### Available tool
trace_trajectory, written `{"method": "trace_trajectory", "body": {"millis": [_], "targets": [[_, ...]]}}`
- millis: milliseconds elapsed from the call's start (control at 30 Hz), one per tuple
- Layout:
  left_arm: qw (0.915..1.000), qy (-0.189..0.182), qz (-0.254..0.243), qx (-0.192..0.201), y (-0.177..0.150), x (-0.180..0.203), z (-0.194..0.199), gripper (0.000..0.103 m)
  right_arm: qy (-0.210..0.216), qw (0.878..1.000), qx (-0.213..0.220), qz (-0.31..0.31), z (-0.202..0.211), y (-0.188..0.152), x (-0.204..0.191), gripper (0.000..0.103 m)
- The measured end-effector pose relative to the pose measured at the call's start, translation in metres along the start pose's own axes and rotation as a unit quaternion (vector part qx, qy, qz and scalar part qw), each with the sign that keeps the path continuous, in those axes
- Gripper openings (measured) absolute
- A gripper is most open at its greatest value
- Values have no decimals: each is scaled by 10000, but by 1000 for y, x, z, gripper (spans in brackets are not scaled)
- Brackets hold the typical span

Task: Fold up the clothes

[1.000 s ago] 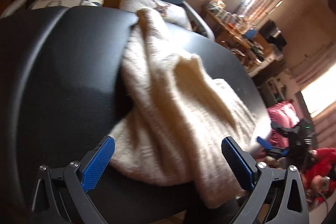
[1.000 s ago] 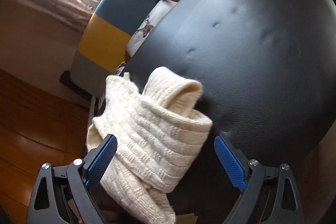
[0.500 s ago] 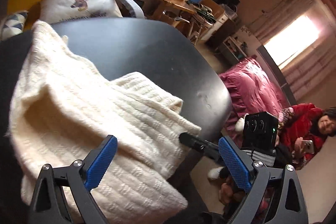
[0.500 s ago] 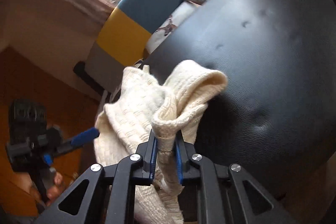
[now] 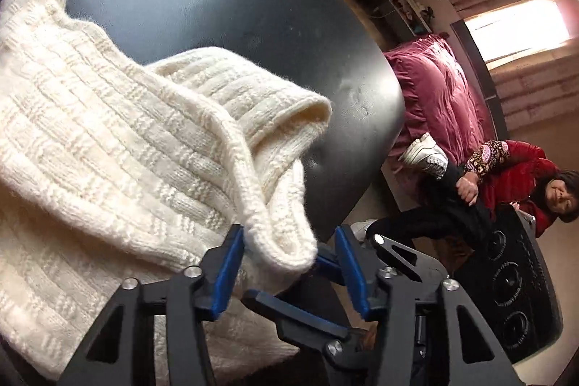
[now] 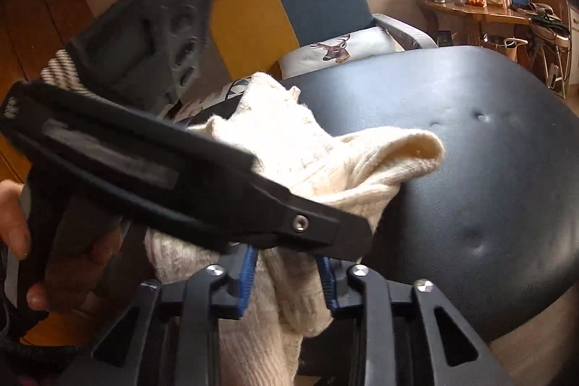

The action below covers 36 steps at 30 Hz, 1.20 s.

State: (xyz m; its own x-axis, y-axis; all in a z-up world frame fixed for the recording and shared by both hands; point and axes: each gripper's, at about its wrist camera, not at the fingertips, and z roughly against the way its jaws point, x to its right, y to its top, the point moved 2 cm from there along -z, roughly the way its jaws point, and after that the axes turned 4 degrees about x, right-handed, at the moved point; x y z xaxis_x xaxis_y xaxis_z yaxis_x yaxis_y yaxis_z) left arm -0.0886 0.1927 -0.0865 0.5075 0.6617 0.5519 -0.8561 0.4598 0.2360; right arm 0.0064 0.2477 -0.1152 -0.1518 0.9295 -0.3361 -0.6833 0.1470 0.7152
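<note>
Two grippers meet at the near edge of the round black table [image 5: 224,9], both working the same cream knitted garment [image 5: 94,147]. The garment lies bunched on the near-left part of the table, one thick rolled fold lifted off the surface and drooping over the near rim, where it hangs between the fingers.

In the left wrist view, the left gripper [image 5: 289,263] has its blue pads on either side of that rolled edge; the left pad touches the knit, while the right pad stands a little clear, so it looks partly closed around the fold, not pinching it tight. The right gripper [image 6: 287,281] has its pads set on both flanks of a hanging bundle of the same knit and appears to be clamping it, though the left gripper's black body crosses just above and hides the tips. A hand [image 6: 14,227] holds the left gripper's handle at the far left of the right wrist view.

The step in hand seems to be getting a two-point hold on one edge before spreading the garment. Next, the left jaws likely need to finish closing, then the grippers should draw apart along the edge and lift, so the crumpled knit opens flat on the table. Gripped this close together, the wool could slip or stay twisted
</note>
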Motion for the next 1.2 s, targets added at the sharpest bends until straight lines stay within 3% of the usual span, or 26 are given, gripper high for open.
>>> {"method": "trace_trajectory", "body": {"millis": [33,100,233,300,433,533,667,733,800,1000,1133,1200], "targets": [[10000,77,-53,-9,-1,0,-2,26,-45,10000,-52,17,2,-4,0,32],[9997,238,-111,-28,-1,-2,-5,19,-97,9998,-146,-18,6,-11,3,33],[9992,381,-111,94,-5,-9,-5,15,-244,9992,-267,-171,18,-23,17,33],[9991,313,-106,281,-6,-10,2,14,-377,9982,-358,-306,18,-27,25,33],[9942,-254,-243,1018,-6,-3,55,14,-500,9948,-468,-753,15,-30,38,33],[9827,-615,-158,1738,-8,-18,117,14,-492,9930,-453,-977,13,-27,43,33],[9614,-812,51,2629,-14,-51,198,14,-177,9923,-357,-1171,2,-8,40,33],[9555,-705,350,2842,-24,-82,220,14,-48,9917,-354,-1237,-11,5,37,33],[9515,-539,690,2950,-39,-115,231,14,47,9927,-343,-1154,-18,12,25,33],[9417,198,1753,2866,-99,-196,221,15,-191,9914,-1010,-810,-76,20,-6,33],[9157,507,2768,2869,-146,-255,218,22,-90,9877,-1204,-996,-87,11,-11,33],[9040,444,3036,2977,-172,-268,222,35,-46,9872,-1197,-1050,-86,8,-9,35]]}}
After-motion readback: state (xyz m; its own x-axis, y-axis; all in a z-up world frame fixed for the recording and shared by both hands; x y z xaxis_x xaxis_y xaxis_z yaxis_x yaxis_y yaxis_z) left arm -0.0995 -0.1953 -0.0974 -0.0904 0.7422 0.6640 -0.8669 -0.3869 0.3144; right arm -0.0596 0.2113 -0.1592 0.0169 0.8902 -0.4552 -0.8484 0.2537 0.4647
